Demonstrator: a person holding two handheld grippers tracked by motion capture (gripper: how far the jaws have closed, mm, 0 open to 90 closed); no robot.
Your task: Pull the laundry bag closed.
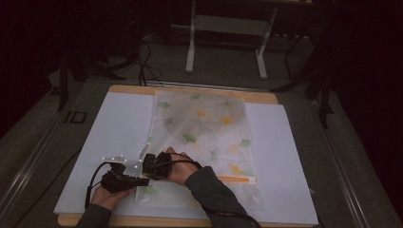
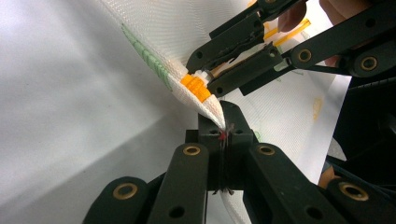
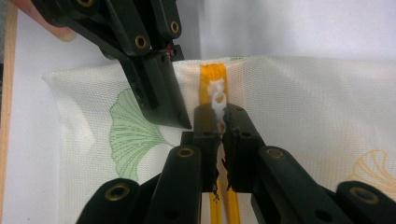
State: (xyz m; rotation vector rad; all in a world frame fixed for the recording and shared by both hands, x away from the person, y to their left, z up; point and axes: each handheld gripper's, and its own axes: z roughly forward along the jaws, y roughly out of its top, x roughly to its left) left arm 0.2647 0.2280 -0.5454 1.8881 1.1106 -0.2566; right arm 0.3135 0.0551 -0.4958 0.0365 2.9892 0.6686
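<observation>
A mesh bag (image 1: 204, 137) printed with green and yellow leaves lies flat on a white sheet (image 1: 114, 137) that covers the table (image 1: 266, 97), its orange zipper (image 1: 236, 179) running along the edge nearest the person. Both hands work at the bag's near left corner. The left tongs (image 1: 139, 175) are clamped on the corner of the fabric; in the left gripper view (image 2: 223, 135) the jaws stand pressed together with the cloth pinched between them and pulled up into a peak. The right tongs (image 1: 151, 164), just beside them, are clamped on the white zipper pull (image 3: 216, 100); in the right gripper view (image 3: 221, 122) the jaws meet around the pull at the end of the orange zipper, with the left tongs touching the fabric just to its side. The rest of the bag lies smooth.
</observation>
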